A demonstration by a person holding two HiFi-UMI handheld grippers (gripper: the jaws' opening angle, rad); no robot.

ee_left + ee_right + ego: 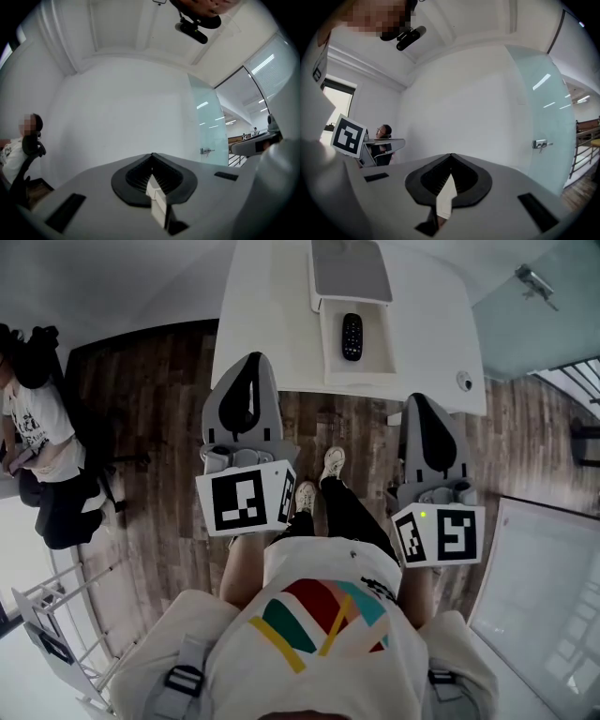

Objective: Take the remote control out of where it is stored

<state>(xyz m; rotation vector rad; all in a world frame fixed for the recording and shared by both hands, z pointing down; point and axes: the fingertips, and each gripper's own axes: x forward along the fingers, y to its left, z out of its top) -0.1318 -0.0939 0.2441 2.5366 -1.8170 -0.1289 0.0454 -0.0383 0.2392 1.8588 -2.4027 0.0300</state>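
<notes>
**A:** Where is the remote control (352,337)?

**B:** It lies flat in an open white box (377,357) on the white counter (272,306), with its length running from the near edge toward the far one. The box sits close to the counter's near edge, roughly midway along it. Its grey lid (350,268) is folded back toward the far edge.

**A:** And the jaws?

**B:** Both pairs are closed, with nothing between them. In the left gripper view they meet in a point against a plain white wall (122,108). The right gripper view shows the same, with a frosted glass partition (543,103) off to the right.

**A:** How do they stand relative to the remote?

**B:** In the head view both grippers are held level and point toward the counter. The tip of the left gripper (250,360) overlaps the counter's near edge, left of the box. The tip of the right gripper (417,399) is at the near edge, right of the box. The remote control lies ahead of both tips and between their two lines, apart from each. Neither gripper touches the box.

**A:** Anything else around?

**B:** A small round white object (464,381) sits by the counter's near right corner. Beyond the counter's left side, a seated person (33,427) is on the wooden floor (159,427).
</notes>
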